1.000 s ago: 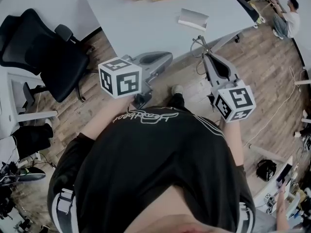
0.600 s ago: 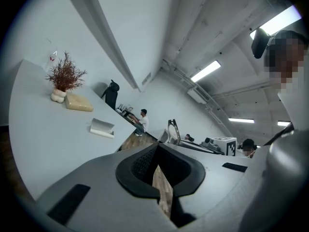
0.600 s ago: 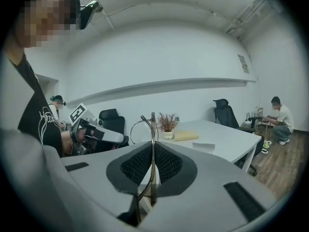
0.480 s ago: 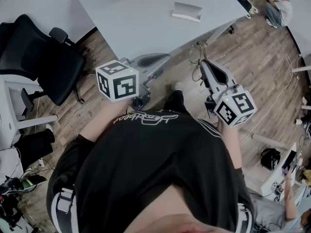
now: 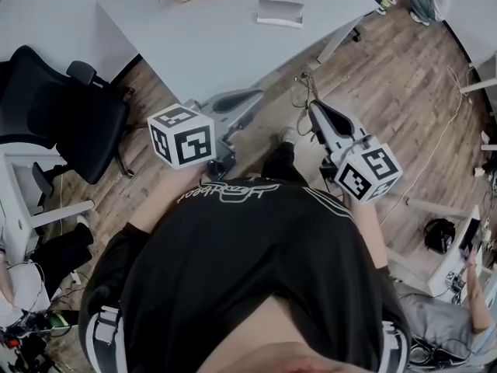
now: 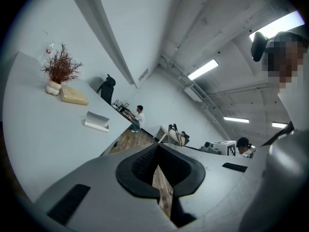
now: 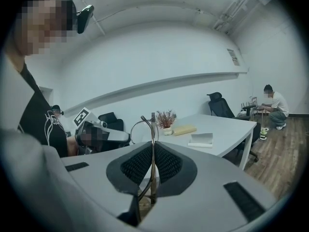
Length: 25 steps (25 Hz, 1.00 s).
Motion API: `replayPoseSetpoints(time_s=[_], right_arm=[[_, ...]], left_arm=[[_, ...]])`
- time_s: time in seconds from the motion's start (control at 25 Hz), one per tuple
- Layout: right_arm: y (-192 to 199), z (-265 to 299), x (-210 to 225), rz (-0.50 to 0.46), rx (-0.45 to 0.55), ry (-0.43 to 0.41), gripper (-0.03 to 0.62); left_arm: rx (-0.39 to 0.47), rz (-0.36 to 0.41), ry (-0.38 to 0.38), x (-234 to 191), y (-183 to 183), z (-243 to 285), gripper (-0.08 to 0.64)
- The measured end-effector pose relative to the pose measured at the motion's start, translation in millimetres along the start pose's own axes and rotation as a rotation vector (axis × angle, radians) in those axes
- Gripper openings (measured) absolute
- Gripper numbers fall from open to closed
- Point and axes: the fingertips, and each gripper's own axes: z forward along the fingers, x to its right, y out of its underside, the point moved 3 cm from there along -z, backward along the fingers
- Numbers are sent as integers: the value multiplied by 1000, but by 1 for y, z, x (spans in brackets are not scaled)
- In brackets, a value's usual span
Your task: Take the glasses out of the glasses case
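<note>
The glasses (image 7: pixel 153 129) stand pinched by their thin wire frame in the right gripper (image 7: pixel 152 151), held in the air off the tabletop (image 5: pixel 217 37). The glasses case (image 5: pixel 279 12) lies open on that tabletop, well apart. The left gripper (image 6: pixel 157 153) has its jaws drawn together on nothing, beside the tabletop's near edge.

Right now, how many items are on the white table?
3. A dried plant in a vase at the far edge, a tan block right beside it, and the glasses case further along, apart from both. Nothing else shows on the white table in any view.
</note>
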Motion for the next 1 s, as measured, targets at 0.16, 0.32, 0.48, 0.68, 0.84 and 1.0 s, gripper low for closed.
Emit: replayPoseSetpoints(time_s=[0.16,0.32,0.48,0.68,0.84,1.0], right_arm=[[6,2,-2,-9,-30,0,19],[9,4,-4,0,-30,-2,20],[14,2,-5,0,-35,-9,19],[18,0,-3,19,-27,-11,19],[21,-1,0,25,-24,-5,19],[26,-2,4,40,-31,11,19]], left_arm=[[9,-13,-5,-1,2,-2,8],[18,-20,-11,-3,3,-2,8],[9,-13,-7,0,7,-1,8],[-13,-10,-6,3,12,4,8],[-24,-6,-4,1,14,9,8],[-37,-8,9,-3,15,14,8]])
